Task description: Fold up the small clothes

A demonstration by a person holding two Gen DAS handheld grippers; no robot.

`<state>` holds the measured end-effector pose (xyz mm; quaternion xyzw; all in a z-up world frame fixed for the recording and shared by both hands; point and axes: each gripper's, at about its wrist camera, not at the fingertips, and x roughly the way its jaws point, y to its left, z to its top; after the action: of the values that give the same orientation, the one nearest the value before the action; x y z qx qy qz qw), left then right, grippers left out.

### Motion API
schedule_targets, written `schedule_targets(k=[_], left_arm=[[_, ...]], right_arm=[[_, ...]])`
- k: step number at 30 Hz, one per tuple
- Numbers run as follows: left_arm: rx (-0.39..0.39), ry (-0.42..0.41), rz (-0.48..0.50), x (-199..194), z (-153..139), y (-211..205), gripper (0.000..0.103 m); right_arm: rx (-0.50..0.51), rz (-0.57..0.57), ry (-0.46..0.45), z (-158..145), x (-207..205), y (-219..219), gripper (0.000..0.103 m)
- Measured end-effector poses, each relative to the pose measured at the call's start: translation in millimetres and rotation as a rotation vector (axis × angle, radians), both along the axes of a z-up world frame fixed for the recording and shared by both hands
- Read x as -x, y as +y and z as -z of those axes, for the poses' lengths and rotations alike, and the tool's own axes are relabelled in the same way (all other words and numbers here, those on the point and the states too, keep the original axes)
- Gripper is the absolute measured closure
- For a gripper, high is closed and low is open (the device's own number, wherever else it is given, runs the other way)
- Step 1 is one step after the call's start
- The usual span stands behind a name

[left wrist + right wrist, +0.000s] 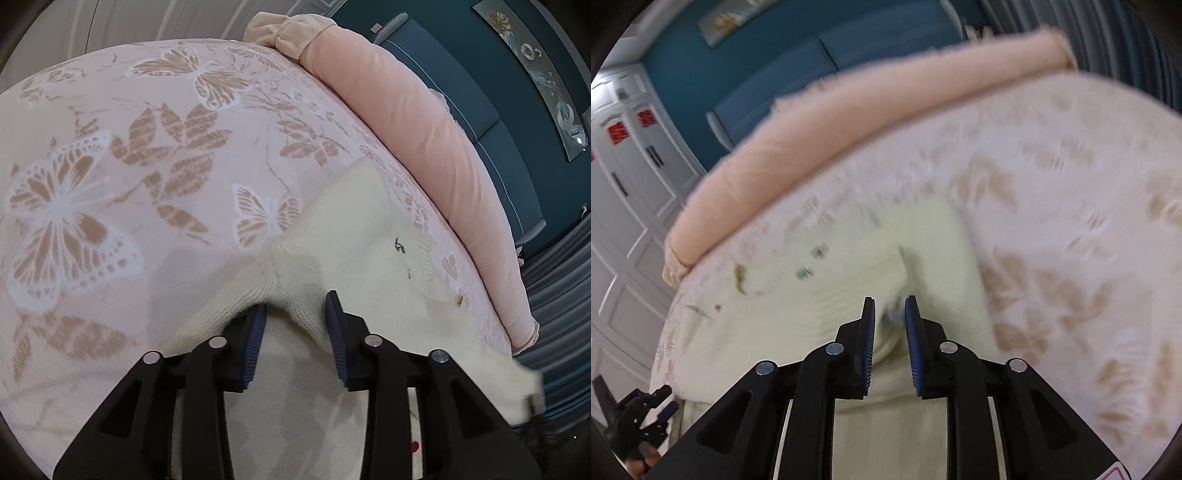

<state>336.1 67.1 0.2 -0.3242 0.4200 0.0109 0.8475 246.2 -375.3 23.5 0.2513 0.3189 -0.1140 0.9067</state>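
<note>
Both fingers point(297, 306) point(889, 306) parted, cream sweater point(354, 229) point(849, 266) between

Cream knit sweater point(354, 236), small embroidered motifs, partly folded and rumpled on the butterfly-patterned bedspread point(110, 166).

Bed point(155, 258) with pink cover, tan butterfly and leaf print. Cream knit garment point(351, 229) lies flat on it, near the long pink bolster point(424, 122) along the far edge. Small pink cushion point(284, 29) at the bolster's end. Right wrist view blurred; same bed point(1071, 184), garment point(849, 266), bolster point(849, 107).
</note>
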Motion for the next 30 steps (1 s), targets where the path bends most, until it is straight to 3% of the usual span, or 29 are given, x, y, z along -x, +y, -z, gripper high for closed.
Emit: schedule_targets(k=[2,6,9,10,13,16,18,19,22,26,30], left_arm=[[-0.01,0.008,0.02,-1,-1,-6,0.066],[0.004,-0.021,0.052,13,-12,-2,0.066],[-0.099,-0.097,0.057,35,-32,5,0.059],[-0.116,-0.115,0.059,38,-36,6,0.057],[-0.146,-0.142,0.092,35,-45,-5,0.052],[-0.147,-0.084,0.163,12,-32,-25,0.052],[-0.201,-0.024,0.195,-4,-14,-35,0.053],[-0.227,-0.005,0.209,-10,-5,-37,0.054],[-0.239,-0.033,0.224,-11,-3,-28,0.062],[-0.175,-0.036,0.231,1,-7,-6,0.063],[-0.247,-0.059,0.227,41,-24,-3,0.061]], right_arm=[[-0.008,-0.055,-0.048,-12,8,12,0.084],[0.035,-0.29,-0.016,-11,-12,66,0.087],[0.079,-0.403,0.03,4,-47,119,0.088],[0.083,-0.439,0.099,19,-68,137,0.09],[0.085,-0.377,0.123,31,-67,118,0.1],[0.022,-0.178,0.118,31,-28,55,0.102],[-0.028,-0.08,0.095,28,8,18,0.103],[0.012,-0.028,0.109,22,34,6,0.09],[0.086,-0.01,0.122,9,102,-4,0.089],[0.092,-0.015,0.17,4,182,6,0.088],[0.051,-0.01,0.22,12,231,20,0.072]])
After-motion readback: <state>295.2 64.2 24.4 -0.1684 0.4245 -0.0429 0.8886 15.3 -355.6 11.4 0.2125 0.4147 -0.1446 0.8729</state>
